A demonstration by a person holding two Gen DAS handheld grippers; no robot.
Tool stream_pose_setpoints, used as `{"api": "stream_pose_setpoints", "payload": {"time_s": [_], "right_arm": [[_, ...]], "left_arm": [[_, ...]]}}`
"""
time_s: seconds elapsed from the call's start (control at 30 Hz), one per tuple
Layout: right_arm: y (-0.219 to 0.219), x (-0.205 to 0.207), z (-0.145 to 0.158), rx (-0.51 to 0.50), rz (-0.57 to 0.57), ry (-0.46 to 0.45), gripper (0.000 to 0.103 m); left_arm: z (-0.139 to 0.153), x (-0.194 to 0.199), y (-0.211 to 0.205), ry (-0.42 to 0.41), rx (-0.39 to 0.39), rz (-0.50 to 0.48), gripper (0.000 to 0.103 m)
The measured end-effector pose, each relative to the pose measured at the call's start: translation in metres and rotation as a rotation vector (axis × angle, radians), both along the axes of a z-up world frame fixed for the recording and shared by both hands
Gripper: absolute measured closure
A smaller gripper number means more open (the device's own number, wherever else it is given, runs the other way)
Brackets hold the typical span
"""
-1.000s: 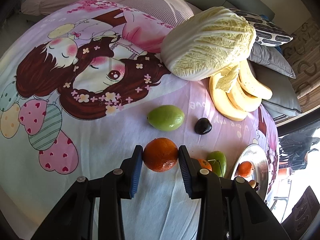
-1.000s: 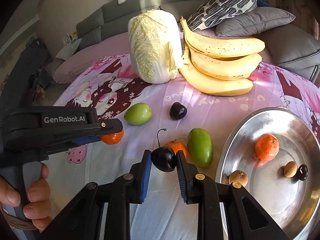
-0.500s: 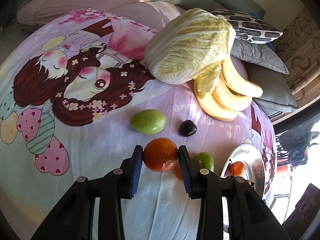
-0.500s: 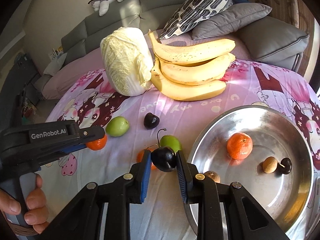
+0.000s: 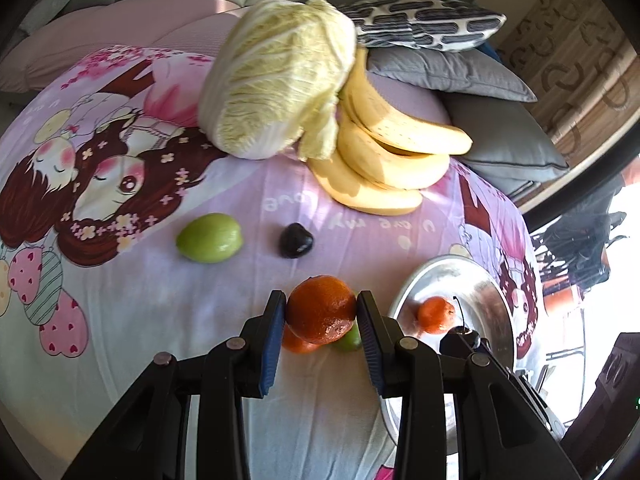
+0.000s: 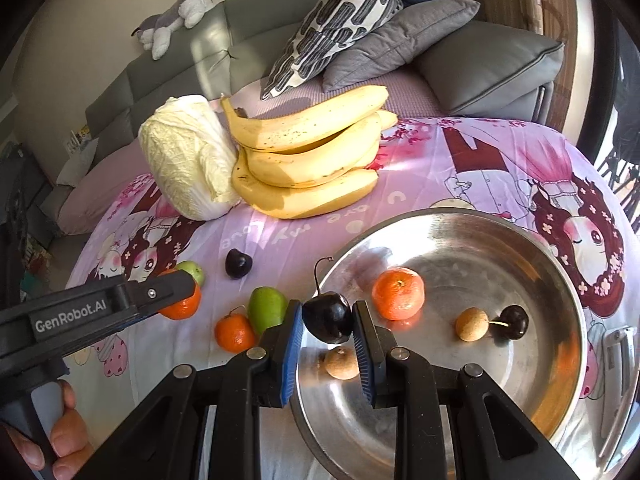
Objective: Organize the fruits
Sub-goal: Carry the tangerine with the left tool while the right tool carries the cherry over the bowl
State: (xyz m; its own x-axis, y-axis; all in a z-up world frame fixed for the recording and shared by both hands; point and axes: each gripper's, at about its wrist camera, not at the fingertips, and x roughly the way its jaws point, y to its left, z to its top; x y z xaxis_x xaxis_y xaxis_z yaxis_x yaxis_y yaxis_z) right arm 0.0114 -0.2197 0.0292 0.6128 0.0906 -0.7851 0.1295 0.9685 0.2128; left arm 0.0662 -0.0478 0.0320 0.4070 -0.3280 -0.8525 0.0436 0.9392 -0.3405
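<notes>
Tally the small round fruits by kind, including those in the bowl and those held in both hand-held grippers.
Tangerines: 3
Dark cherries: 3
Green fruits: 2
Tan round fruits: 2
Total: 10

Right gripper jaws clamp a dark cherry over the steel bowl

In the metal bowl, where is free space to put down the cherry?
The bowl is bare along its far side and its near right. The tangerine, two longans and cherry crowd the middle band.
</notes>
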Motion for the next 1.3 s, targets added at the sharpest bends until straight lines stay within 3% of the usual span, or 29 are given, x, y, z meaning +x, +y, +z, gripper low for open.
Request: {"api": "stream_pose_setpoints", "payload": {"time_s": [0.33,0.67,1.3], "right_arm": [[-0.052,-0.002,-0.002,0.002,-0.149,0.012,0.076],[-0.073,0.015,-0.015,-0.007,-0.187,0.05,0.076],[-0.1,0.032,-0.041,0.022,-0.233,0.111,0.076]], "left_arm": [[0.001,-0.007,-0.052,-0.005,0.032,-0.158,0.065],[-0.02,-0.001,-0.102,0.053,0.06,-0.28,0.065],[-0.039,0.011,-0.117,0.101,0.089,-0.293,0.065]]}}
